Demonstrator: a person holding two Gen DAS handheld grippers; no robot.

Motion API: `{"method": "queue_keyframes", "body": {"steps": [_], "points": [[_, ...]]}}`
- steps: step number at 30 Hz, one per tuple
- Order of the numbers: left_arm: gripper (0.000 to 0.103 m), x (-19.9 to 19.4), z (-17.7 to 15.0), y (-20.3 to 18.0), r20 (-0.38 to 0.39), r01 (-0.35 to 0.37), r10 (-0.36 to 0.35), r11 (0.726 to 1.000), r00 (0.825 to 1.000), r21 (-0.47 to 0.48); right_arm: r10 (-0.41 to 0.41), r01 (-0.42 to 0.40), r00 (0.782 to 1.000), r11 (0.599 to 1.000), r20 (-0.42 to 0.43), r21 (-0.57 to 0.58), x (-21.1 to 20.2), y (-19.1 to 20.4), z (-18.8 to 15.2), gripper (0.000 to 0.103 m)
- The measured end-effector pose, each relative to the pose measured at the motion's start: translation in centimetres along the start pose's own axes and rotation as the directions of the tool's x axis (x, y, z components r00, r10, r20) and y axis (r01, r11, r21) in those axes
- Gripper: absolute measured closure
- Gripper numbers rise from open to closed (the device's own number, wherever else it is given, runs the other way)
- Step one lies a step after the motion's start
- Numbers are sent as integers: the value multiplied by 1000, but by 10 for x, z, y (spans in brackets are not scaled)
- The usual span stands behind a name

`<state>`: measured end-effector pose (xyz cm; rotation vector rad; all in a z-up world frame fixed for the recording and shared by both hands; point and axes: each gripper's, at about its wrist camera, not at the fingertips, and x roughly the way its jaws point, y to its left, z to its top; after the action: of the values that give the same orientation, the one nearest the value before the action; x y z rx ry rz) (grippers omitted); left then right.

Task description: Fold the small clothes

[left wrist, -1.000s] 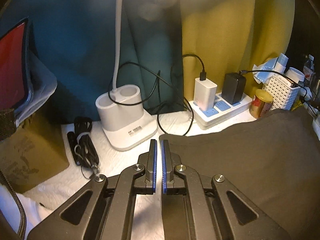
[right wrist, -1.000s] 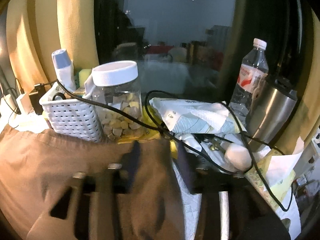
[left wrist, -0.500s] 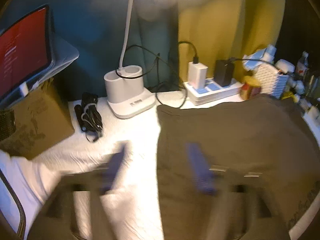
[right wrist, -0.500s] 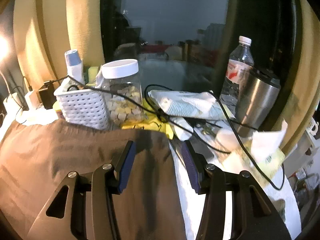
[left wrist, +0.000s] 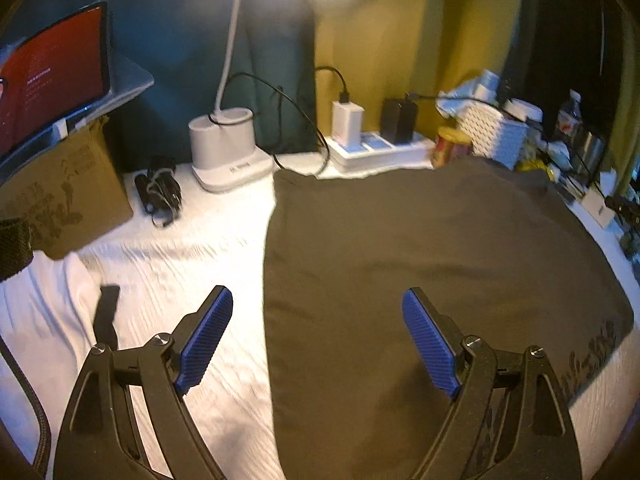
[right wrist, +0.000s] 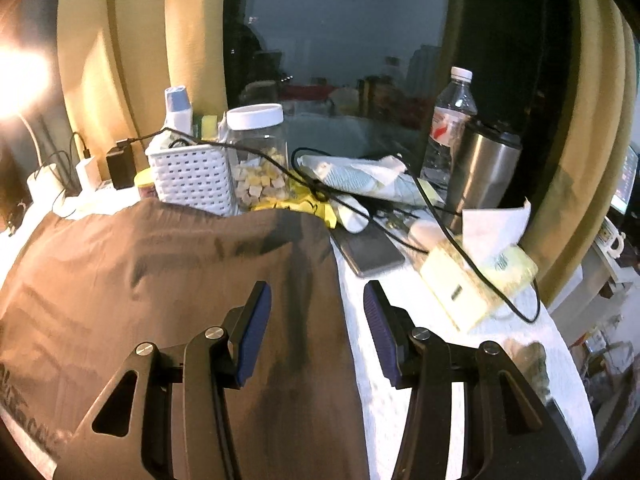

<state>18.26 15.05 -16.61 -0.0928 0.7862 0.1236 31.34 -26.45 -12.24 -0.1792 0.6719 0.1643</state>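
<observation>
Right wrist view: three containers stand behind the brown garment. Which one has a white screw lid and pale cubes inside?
The clear jar, right beside the white basket. The water bottle has a small cap, and the steel tumbler is opaque.

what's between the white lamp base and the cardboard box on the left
A bundle of black cable lies on the white cloth between the lamp base and the cardboard box. This shows in the left wrist view.

a dark brown garment (left wrist: 420, 248) lies spread flat on the white cloth-covered table (left wrist: 180, 264), printed lettering along one edge.
</observation>
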Motion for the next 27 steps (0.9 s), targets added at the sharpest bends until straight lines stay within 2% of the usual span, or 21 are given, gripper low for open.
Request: {"method": "queue_keyframes", "body": {"steps": [9,13,20,27], "points": [[17,1,-33,-5,-96,32,-36,999,995,-41,10,-10,999,1000,-40,9,-14,-7,-32,52],[17,-2,-41,-7,-116,44,-52,997,992,-66,14,-13,999,1000,-50,10,-19,-9,-43,52],[17,-4,-57,-1,-174,39,-58,993,983,-110,28,-25,997,999,-78,44,-26,-18,-67,52],[17,-27,-74,16,-143,56,-79,985,987,-162,37,-27,989,997,-140,72,-36,-31,-104,52]]}}
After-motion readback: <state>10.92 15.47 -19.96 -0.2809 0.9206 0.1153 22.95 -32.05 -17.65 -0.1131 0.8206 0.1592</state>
